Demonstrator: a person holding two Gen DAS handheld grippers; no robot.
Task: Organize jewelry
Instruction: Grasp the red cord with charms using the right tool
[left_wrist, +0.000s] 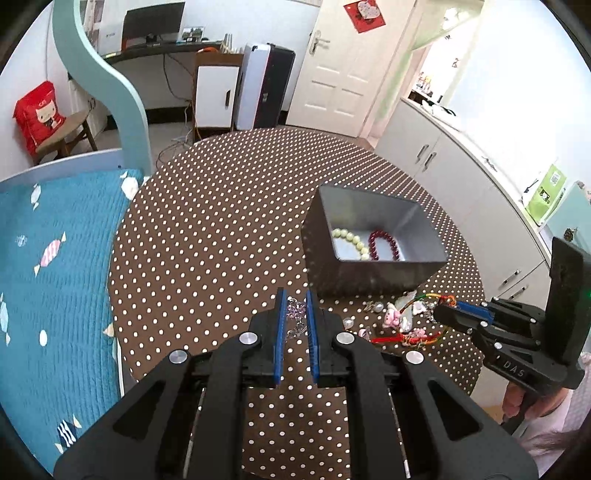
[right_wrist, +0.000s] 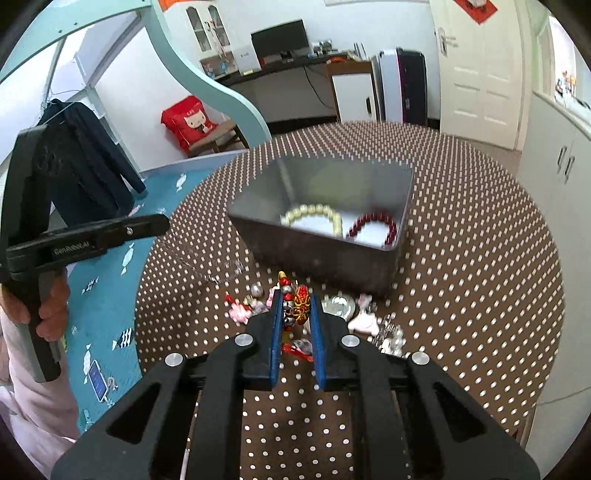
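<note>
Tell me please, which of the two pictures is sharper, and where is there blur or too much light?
Left wrist view: sharper; the beads in the metal box are crisp, though the window side at upper right is washed out. Right wrist view: motion blur smears the box and the tablecloth dots. Both bend straight lines, as fisheye lenses do.

Left tool (left_wrist: 295, 314) closed, right tool (right_wrist: 297, 314) clamped, both angled downward

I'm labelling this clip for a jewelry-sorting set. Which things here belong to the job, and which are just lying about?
Part of the job:
- grey tin
- pale green bead bracelet
- dark red bead bracelet
- clear chain in left gripper
- red and gold charm string in right gripper
- loose trinkets

Lying about:
- red bag
- phone
- dark jacket
</note>
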